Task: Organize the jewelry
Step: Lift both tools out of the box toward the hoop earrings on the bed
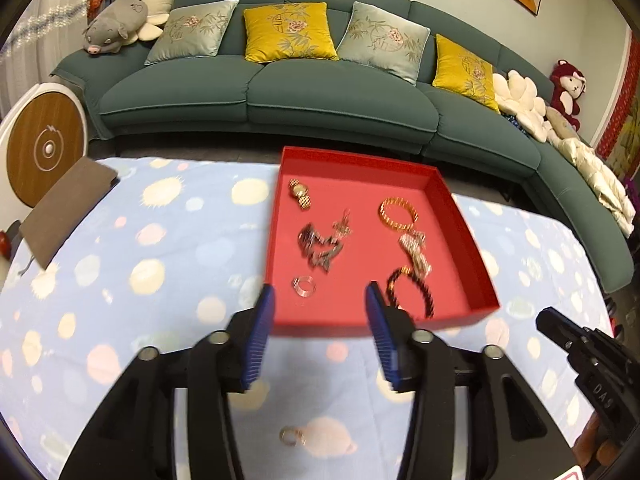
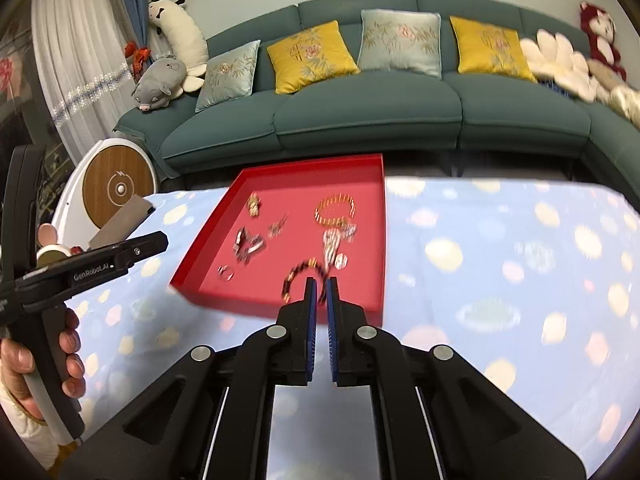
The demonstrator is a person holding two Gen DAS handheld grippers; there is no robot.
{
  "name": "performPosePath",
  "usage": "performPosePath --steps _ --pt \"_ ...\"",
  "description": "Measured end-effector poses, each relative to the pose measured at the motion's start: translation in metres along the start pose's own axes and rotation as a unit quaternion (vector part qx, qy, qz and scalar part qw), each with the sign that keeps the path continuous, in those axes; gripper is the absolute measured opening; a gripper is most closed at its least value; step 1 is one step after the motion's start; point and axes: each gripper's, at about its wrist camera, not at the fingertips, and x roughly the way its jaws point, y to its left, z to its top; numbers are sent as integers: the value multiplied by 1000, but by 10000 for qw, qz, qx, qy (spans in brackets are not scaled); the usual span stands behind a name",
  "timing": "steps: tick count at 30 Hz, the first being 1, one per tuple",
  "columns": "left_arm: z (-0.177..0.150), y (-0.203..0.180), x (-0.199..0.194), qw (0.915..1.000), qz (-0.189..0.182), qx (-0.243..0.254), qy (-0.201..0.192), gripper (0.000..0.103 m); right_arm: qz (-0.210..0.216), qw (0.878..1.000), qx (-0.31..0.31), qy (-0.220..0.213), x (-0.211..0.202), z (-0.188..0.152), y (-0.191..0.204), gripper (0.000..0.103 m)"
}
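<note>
- The right gripper point(image 2: 321, 286) has its blue ribbed jaws nearly together, only a thin slit left between them, and hangs at the near edge of the red tray point(image 2: 376, 216). A blurred dark strand shows at the tips, but I cannot tell whether it is pinched or merely behind them.
- That strand belongs to the dark beaded bracelet point(image 1: 414, 290), which lies in the tray's near right corner. It looks light and limp, and the round beads would probably roll, so pinching straight across the cord seems best.
- The left gripper point(image 1: 320, 300) stands wide open and holds nothing, over the tray's near wall.
- Just beyond its tips lies a small pale ring point(image 1: 303, 286), rigid, smooth and likely slippery. Taking it across the band looks safest.
- A small gold ring point(image 1: 291, 436) lies outside the tray on the spotted blue cloth over the tabletop point(image 1: 160, 280), below the left gripper. This one is not yet put away.
- Farther in are a dark tangled chain piece point(image 1: 320, 246), a sparkly silver piece point(image 1: 416, 254), a stiff-looking gold link bangle point(image 1: 398, 214) and a gold watch point(image 1: 300, 193). The chains look floppy and apt to snag.
- The tray is shallow and matte, probably card.
</note>
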Motion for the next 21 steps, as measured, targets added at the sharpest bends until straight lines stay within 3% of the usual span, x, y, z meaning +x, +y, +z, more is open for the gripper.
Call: performPosePath --steps 6,11,13,14,21 --pt "-42 -3 -8 9994 198 200 188 50 107 9996 250 12 -19 -28 1 5" --pt "-67 -4 -13 9993 216 149 248 50 -92 9999 -98 -5 -20 -40 11 6" --pt "-72 -4 -11 9993 198 110 297 53 -124 9998 -151 22 -17 -43 12 25" --pt "-74 -5 -10 9993 201 128 297 55 -136 9998 -155 45 -15 -45 12 28" --pt "-88 -4 -3 9983 371 269 355 63 -214 9987 -356 282 0 -62 14 28"
